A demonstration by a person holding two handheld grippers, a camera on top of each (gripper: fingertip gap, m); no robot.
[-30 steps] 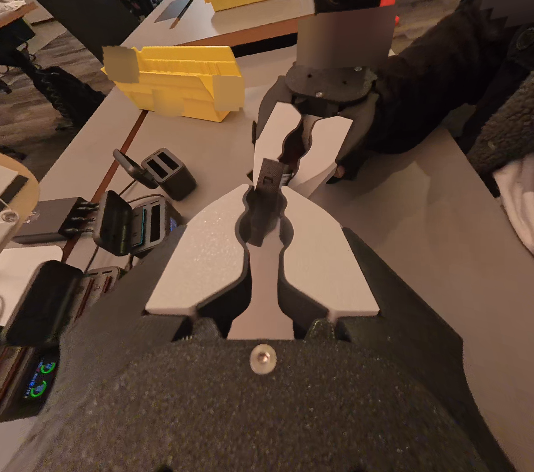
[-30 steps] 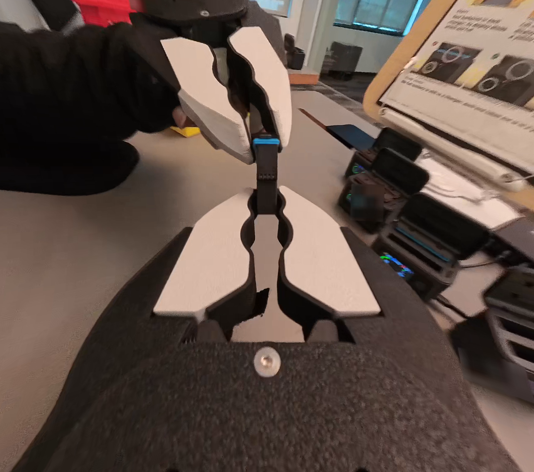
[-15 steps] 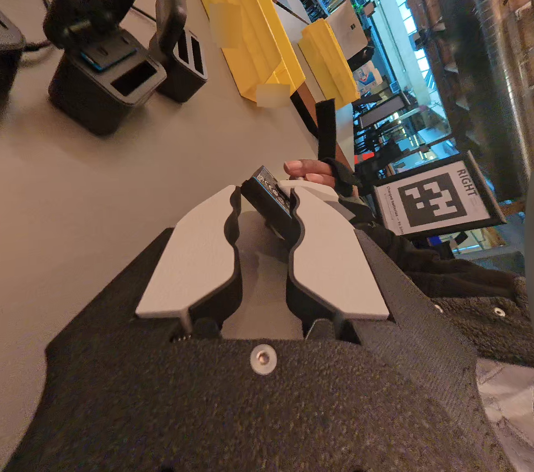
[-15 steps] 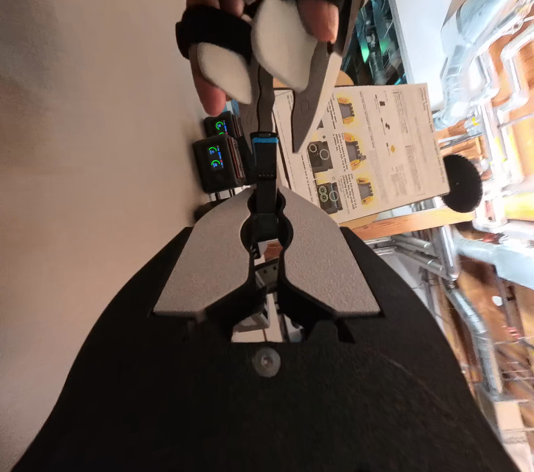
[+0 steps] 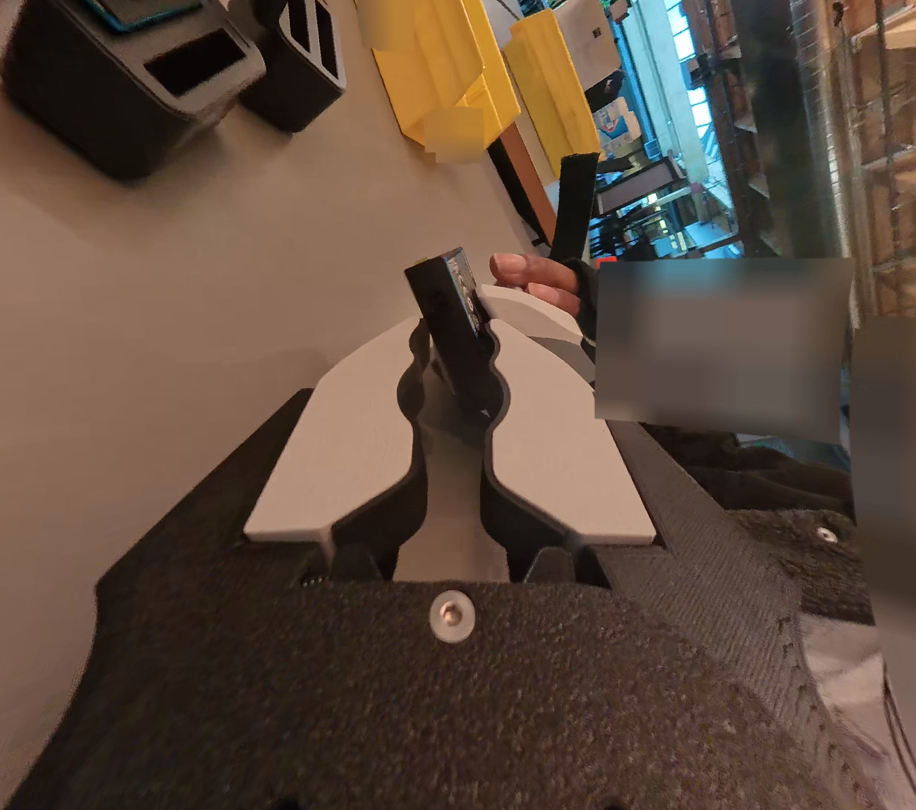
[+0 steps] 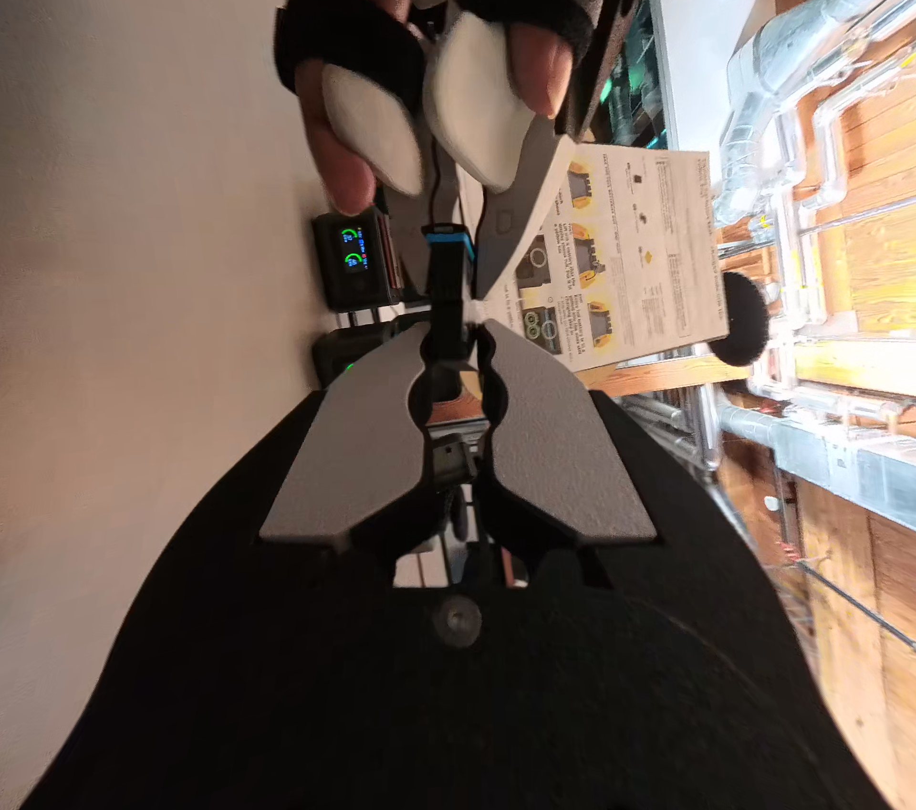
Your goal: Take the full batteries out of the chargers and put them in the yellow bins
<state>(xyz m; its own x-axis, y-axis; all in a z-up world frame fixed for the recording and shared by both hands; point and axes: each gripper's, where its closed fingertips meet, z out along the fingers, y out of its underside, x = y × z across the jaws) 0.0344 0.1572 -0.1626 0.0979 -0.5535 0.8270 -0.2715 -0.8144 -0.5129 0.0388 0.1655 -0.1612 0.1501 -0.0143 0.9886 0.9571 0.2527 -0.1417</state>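
Both claws have rolled sideways, tilting grey table [image 5: 148, 290] and chargers [image 5: 119, 57].

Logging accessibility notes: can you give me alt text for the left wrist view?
The left gripper clamps a black battery above a grey table, the view rolled sideways. Behind stand two open black chargers and yellow bins.

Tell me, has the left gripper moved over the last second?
Yes. The left gripper has rolled sideways: the table now looks tipped, and the yellow bin has gone from upper left to above its fingers, which clamp the battery.
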